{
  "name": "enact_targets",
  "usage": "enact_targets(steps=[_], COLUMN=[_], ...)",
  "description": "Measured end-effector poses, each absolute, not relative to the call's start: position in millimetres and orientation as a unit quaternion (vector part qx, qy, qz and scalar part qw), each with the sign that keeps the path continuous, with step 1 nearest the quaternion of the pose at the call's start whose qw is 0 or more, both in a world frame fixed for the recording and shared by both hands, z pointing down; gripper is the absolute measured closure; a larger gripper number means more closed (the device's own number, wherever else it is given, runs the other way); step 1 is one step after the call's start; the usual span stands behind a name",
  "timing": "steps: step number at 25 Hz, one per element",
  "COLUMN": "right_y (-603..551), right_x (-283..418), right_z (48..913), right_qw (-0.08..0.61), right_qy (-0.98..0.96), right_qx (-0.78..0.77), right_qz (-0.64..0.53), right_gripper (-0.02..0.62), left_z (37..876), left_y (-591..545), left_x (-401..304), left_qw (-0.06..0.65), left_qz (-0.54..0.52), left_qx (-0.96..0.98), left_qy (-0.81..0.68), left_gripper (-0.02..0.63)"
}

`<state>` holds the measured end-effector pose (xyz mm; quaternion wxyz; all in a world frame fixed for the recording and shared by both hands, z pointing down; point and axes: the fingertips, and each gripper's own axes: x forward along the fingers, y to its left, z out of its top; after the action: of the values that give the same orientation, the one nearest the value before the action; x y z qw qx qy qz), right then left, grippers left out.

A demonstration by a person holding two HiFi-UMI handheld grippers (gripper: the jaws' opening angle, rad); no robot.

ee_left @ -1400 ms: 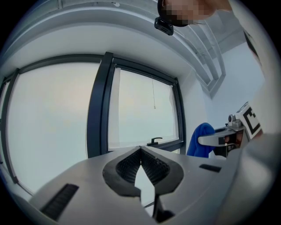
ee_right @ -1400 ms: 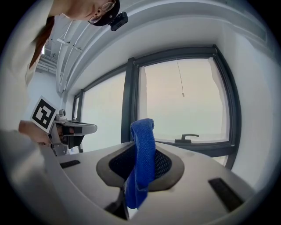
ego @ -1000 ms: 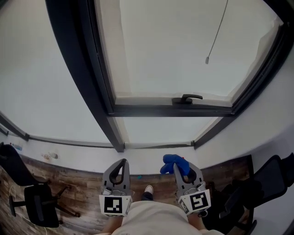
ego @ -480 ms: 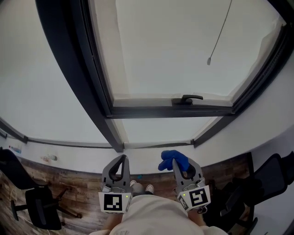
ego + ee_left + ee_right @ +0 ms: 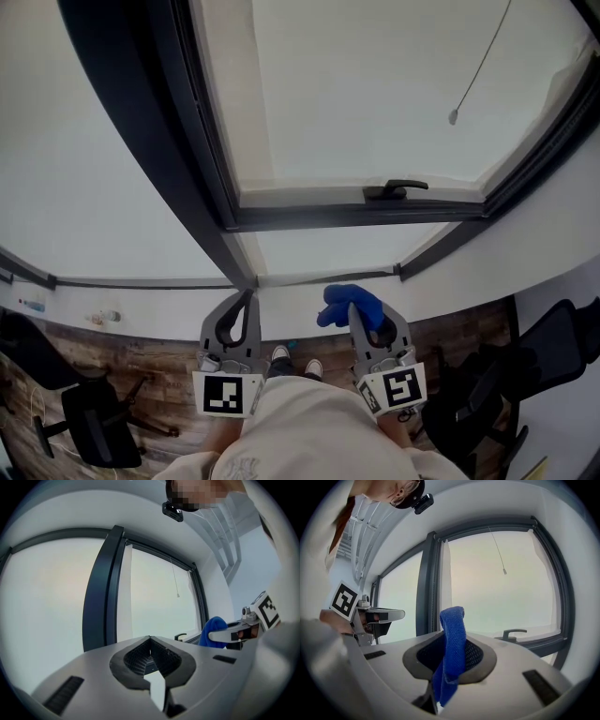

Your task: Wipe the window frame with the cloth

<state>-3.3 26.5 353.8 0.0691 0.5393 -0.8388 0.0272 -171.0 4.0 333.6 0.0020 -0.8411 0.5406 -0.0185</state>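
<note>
Dark window frame (image 5: 178, 141), pale daylight; white wall (image 5: 562, 225); wood-plank floor (image 5: 159, 361); black office chairs (image 5: 89, 422).

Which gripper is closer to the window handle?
Right. In the head view the right gripper, holding the cloth, is almost under the handle; the left gripper is off to its left.
</note>
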Motion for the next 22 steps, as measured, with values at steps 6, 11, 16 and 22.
enact_targets(steps=[6,11,16,22], right_y=[-0.3,-57.4,-148.5,-223.3], right_x=[-35.9,-68.4,-128.5,-176.3], right_z=[367.0,351.9,343.3,412.3], right_qw=[0.073,0.063,0.053,0.13], right_qy=[-0.845,-0.858,-0.877,-0.874], right_qx=[0.529,0.51,0.478,0.464], right_qz=[0.037,0.005,-0.01,0.058], right_gripper=[0.525,0.525,0.525,0.525], left_z=[345.9,343.7,347.9,353.4], left_y=[-8.2,-22.2,-29.3,-40.1], left_x=[-191.2,-201.8,-208.8,-214.8], left_qw=[-0.015,-0.012,-0.017,-0.03], left_qz=[-0.021,-0.017,-0.02,-0.028], left_qx=[-0.843,-0.844,-0.847,-0.848], left_qy=[0.538,0.536,0.531,0.528], left_gripper=[0.597,0.597,0.597,0.597])
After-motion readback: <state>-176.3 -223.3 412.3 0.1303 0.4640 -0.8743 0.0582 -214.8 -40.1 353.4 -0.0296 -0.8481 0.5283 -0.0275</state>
